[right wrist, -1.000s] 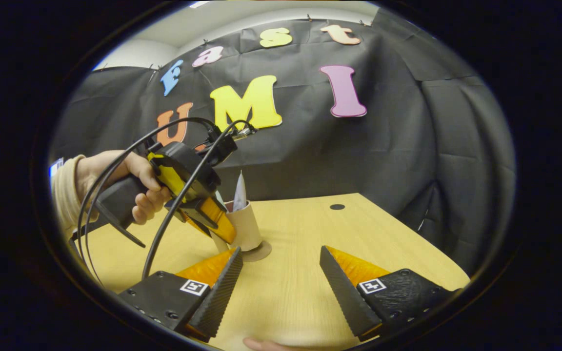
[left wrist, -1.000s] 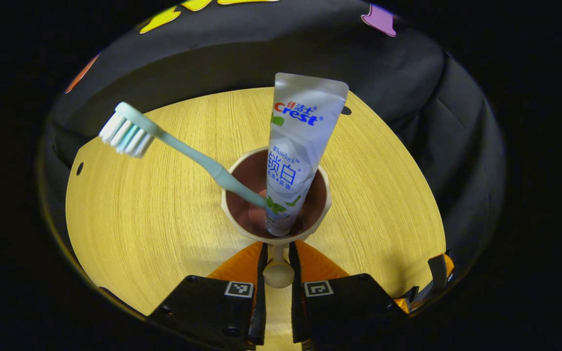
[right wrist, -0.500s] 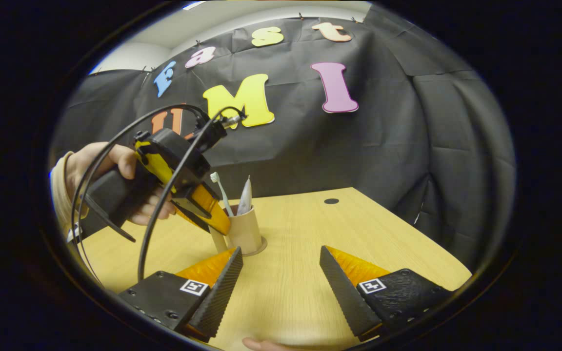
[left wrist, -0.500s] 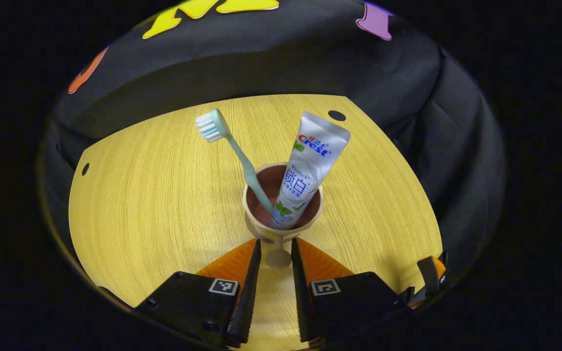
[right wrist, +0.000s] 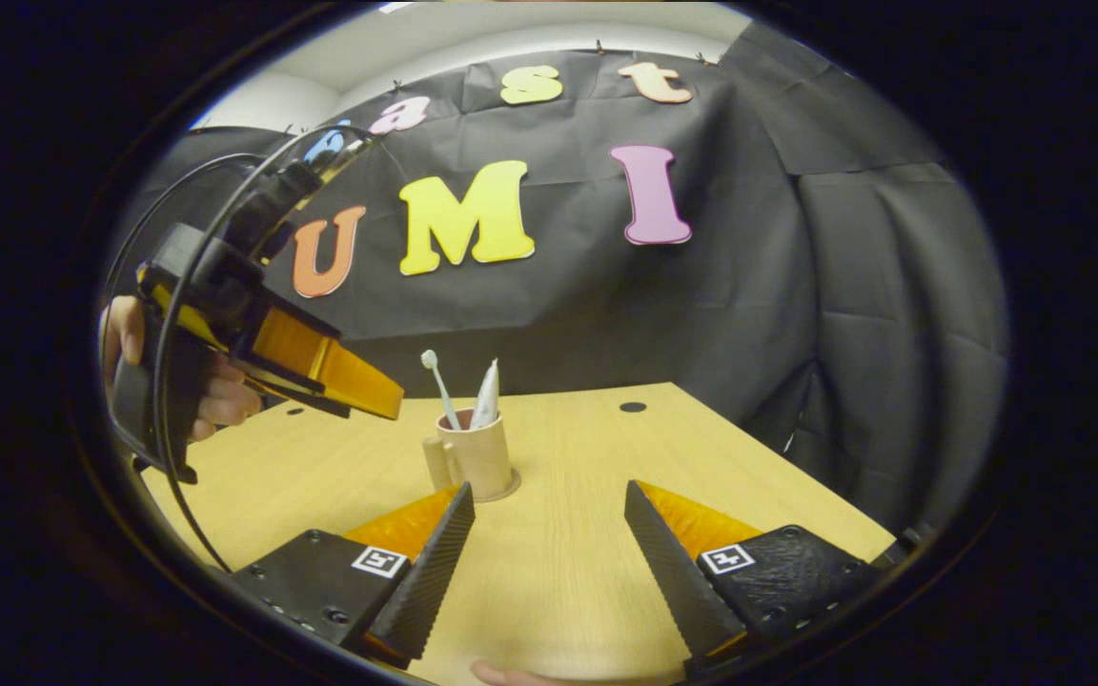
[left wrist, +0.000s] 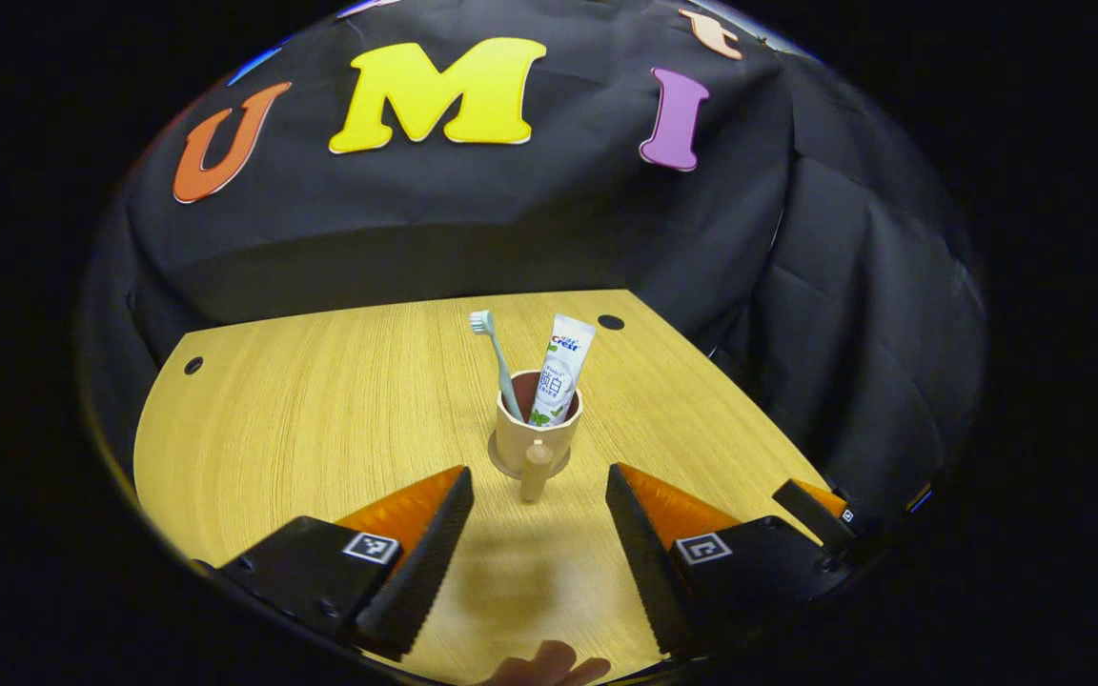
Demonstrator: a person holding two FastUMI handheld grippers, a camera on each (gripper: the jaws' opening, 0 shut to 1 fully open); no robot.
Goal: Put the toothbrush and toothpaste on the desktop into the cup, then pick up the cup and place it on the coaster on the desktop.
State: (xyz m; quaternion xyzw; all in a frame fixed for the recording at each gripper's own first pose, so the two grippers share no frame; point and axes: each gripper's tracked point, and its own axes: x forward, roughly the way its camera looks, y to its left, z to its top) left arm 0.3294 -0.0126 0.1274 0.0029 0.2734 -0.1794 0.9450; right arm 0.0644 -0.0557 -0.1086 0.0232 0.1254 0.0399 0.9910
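Your desktop spreads ahead. In the left gripper view, your left gripper gapes wide and holds nothing; the cup stands on the coaster at 12 o'clock, just beyond the fingertips, handle toward you. Your right gripper, equally wide and empty, sees the cup at 11 o'clock. Toothpaste and toothbrush stand inside the cup, brush to its left.

On the tabletop the cup is set upon the coaster, handle at 6 o'clock, with the toothbrush stood inside at 10 o'clock and the toothpaste at 2 o'clock.
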